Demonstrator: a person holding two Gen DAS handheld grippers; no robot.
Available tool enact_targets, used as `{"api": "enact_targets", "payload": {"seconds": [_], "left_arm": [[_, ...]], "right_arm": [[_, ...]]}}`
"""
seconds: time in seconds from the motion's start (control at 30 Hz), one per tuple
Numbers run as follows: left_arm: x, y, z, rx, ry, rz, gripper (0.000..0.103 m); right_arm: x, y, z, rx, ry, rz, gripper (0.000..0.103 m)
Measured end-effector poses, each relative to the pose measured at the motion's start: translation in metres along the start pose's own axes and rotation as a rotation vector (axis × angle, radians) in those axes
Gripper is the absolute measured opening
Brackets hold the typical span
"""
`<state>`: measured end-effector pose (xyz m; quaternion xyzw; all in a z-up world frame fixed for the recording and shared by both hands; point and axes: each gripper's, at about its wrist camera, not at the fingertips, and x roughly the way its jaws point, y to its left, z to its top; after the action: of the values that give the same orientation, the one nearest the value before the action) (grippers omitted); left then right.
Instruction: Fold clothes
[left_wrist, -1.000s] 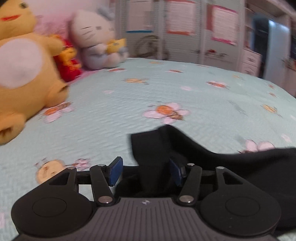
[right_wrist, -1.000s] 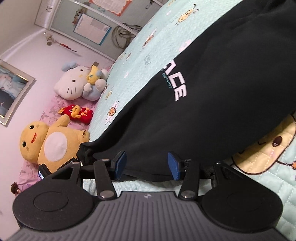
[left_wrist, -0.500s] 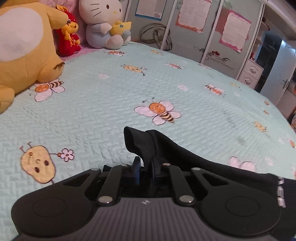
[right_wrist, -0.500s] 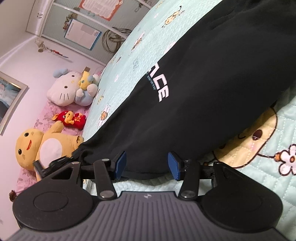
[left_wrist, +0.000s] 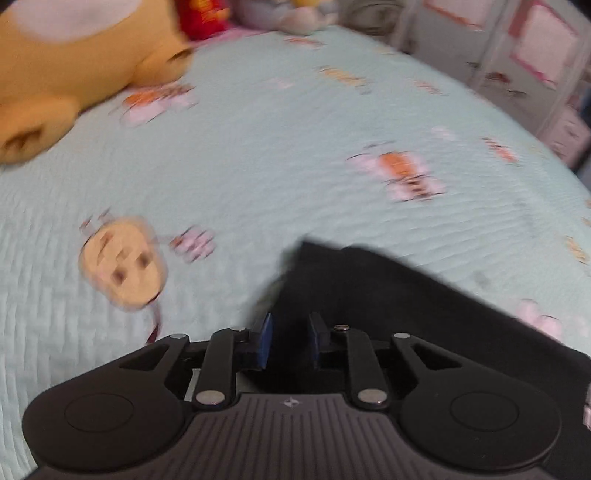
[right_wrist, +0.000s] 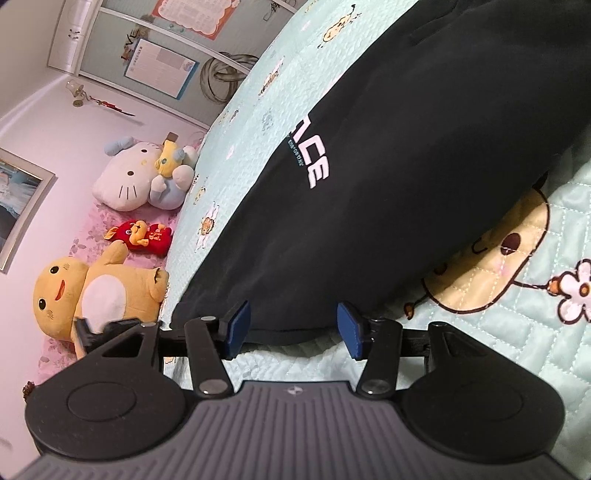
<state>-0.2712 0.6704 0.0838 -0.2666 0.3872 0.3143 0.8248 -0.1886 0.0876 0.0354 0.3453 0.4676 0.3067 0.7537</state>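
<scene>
A black garment (right_wrist: 424, 155) with white lettering lies spread on the mint quilted bed (right_wrist: 554, 332). Its near hem runs between the blue pads (right_wrist: 236, 325) of my right gripper (right_wrist: 293, 326), which stands wide open just over that hem. In the blurred left wrist view, a corner of the black garment (left_wrist: 369, 280) lies flat on the bed (left_wrist: 258, 166). My left gripper (left_wrist: 290, 338) hovers at that corner, its jaws a little apart with dark cloth behind the gap. No fold stands up between them.
A large yellow plush (right_wrist: 92, 291), a small red plush (right_wrist: 140, 236) and a white cat plush (right_wrist: 129, 181) sit along the pink head end. The yellow plush (left_wrist: 74, 66) is close at the left gripper's upper left. Wardrobe doors with posters (right_wrist: 159, 62) stand beyond the bed.
The left gripper, shut on a raised fold half a second ago, has parted its jaws and the corner now lies flat; its view is blurred by motion. The right gripper stays open at the hem.
</scene>
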Motion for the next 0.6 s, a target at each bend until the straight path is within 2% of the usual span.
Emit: {"api": "enact_targets", "payload": {"seconds": [0.03, 0.07, 0.17, 0.27, 0.4, 0.53, 0.6], "left_arm": [[-0.002, 0.005, -0.007, -0.025, -0.011, -0.018, 0.023], [-0.009, 0.011, -0.015, -0.050, -0.032, -0.069, 0.027], [-0.029, 0.024, -0.039, -0.128, -0.093, -0.209, 0.047], [-0.035, 0.026, -0.051, -0.180, -0.106, -0.277, 0.048], [-0.025, 0.019, -0.051, -0.244, -0.090, -0.342, 0.048], [-0.010, 0.020, -0.050, -0.332, -0.069, -0.349, 0.048], [-0.002, 0.021, -0.050, -0.375, -0.060, -0.348, 0.048]], "right_arm": [[-0.002, 0.000, 0.000, -0.012, -0.002, -0.003, 0.053], [-0.004, 0.000, 0.000, -0.027, -0.004, -0.007, 0.053], [-0.003, -0.003, -0.002, -0.029, 0.003, -0.011, 0.056], [0.000, -0.008, -0.007, -0.008, 0.013, -0.009, 0.057], [0.002, -0.006, -0.014, -0.013, 0.023, 0.004, 0.057], [-0.002, 0.015, -0.021, -0.130, 0.011, -0.012, 0.057], [-0.002, 0.030, -0.028, -0.235, -0.003, -0.046, 0.057]]}}
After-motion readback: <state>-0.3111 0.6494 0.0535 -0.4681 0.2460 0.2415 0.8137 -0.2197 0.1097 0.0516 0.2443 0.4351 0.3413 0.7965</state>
